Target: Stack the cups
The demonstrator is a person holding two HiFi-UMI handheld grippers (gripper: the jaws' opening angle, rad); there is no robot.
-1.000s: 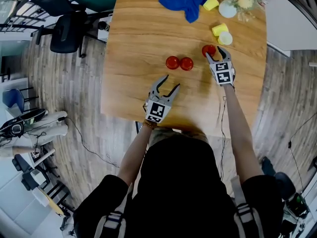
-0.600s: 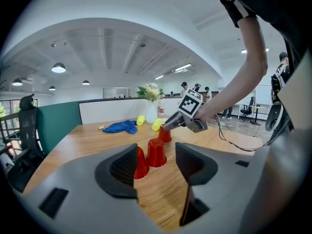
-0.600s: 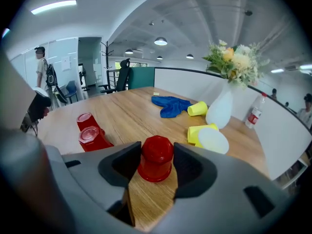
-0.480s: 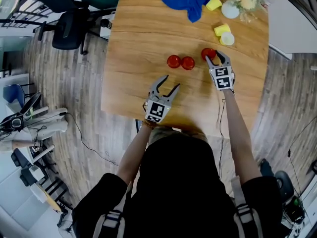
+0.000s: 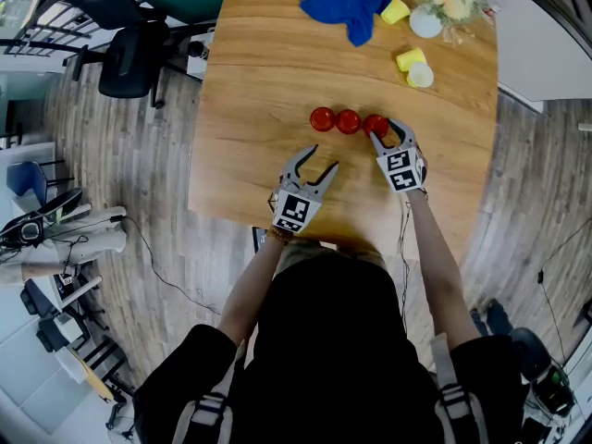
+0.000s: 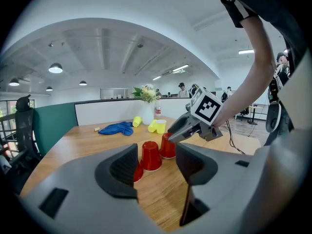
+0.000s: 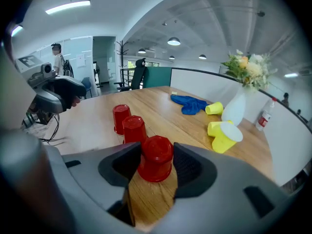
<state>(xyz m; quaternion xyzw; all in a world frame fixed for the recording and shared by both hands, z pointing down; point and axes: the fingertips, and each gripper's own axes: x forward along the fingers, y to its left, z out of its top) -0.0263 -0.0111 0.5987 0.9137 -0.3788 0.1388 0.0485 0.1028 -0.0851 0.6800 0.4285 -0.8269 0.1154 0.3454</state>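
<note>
As the right gripper point(image 5: 383, 135), jaws just closed, pinches the upturned red plastic cup point(image 7: 156, 157), its light, flimsy wall likely wants gentle mid-body pressure.

The head camera looks steeply down from above the person onto the surface point(image 5: 259, 72). The camera on the left claw point(image 5: 324, 158) looks low across it toward the far end. The one on the right claw point(image 5: 385, 129) tilts down, close on one red cup point(image 7: 155, 159). All three share the red cups point(image 5: 348, 121).
</note>
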